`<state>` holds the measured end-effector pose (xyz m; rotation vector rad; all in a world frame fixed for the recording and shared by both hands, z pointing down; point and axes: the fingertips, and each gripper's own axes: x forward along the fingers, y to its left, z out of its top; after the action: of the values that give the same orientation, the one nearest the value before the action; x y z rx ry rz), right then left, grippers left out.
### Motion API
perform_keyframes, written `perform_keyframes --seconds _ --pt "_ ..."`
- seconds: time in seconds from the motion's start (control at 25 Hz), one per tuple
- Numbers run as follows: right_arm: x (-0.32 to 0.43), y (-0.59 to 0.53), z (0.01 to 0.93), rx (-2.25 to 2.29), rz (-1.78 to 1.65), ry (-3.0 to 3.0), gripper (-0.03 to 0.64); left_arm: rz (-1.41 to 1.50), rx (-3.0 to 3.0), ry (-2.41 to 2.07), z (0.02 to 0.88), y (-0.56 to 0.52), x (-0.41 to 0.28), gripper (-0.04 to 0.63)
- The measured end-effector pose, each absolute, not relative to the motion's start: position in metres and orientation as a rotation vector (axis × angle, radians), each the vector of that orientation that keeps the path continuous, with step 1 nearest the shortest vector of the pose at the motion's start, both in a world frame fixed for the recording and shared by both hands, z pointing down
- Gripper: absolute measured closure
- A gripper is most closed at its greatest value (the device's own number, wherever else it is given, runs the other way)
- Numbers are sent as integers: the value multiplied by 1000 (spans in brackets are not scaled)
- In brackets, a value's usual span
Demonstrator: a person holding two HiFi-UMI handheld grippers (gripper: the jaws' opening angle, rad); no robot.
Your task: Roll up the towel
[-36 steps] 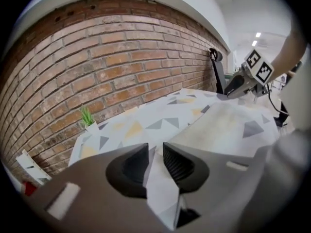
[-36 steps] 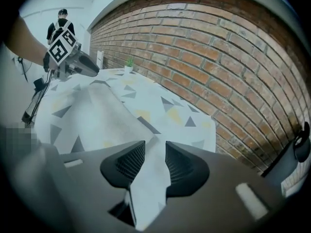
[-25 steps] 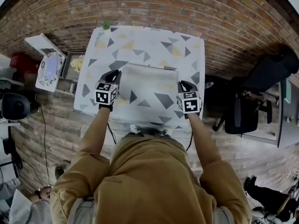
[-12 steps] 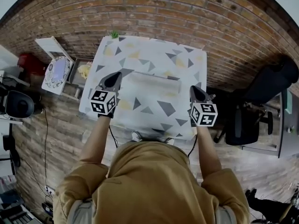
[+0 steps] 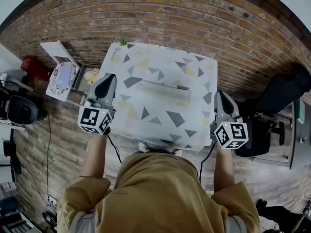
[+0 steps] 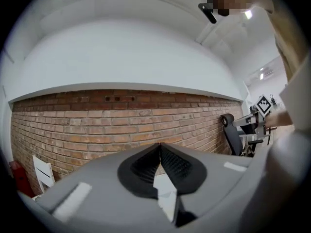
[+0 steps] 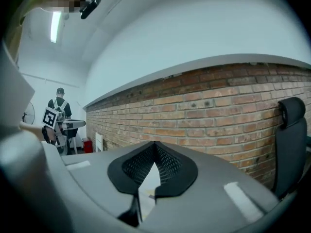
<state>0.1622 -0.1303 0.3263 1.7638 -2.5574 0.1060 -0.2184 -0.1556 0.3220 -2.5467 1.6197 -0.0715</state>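
The towel (image 5: 163, 88) is a pale, blurred long shape lying across the middle of the table (image 5: 194, 130), which has a triangle-patterned cover. My left gripper (image 5: 110, 76) is raised over the table's left edge, well clear of the towel. My right gripper (image 5: 221, 95) is raised beyond the right edge. In the left gripper view the jaws (image 6: 159, 145) meet at the tips with nothing between them. In the right gripper view the jaws (image 7: 154, 143) are likewise closed and empty. Both of these views face a brick wall, and the towel is hidden in them.
A small green plant (image 5: 123, 41) stands at the table's far edge. Left of the table are a white stand with a round patterned plate (image 5: 60, 75) and a tray (image 5: 89, 74). A black office chair (image 5: 279, 98) stands to the right. Brick wall (image 5: 160, 13) behind.
Both grippers have risen off the towel and drawn apart toward the table's sides. The towel stays on the table, and its shape now looks narrower.
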Motion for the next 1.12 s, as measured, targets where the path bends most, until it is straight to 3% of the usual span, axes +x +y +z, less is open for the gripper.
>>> perform_keyframes --seconds 0.44,1.12 --pt "178 -95 272 1842 -83 -2545 614 30 -2378 1684 263 -109 -242 532" --pt "172 -94 288 1809 -106 -2500 614 -34 -2370 1756 283 -88 -237 534"
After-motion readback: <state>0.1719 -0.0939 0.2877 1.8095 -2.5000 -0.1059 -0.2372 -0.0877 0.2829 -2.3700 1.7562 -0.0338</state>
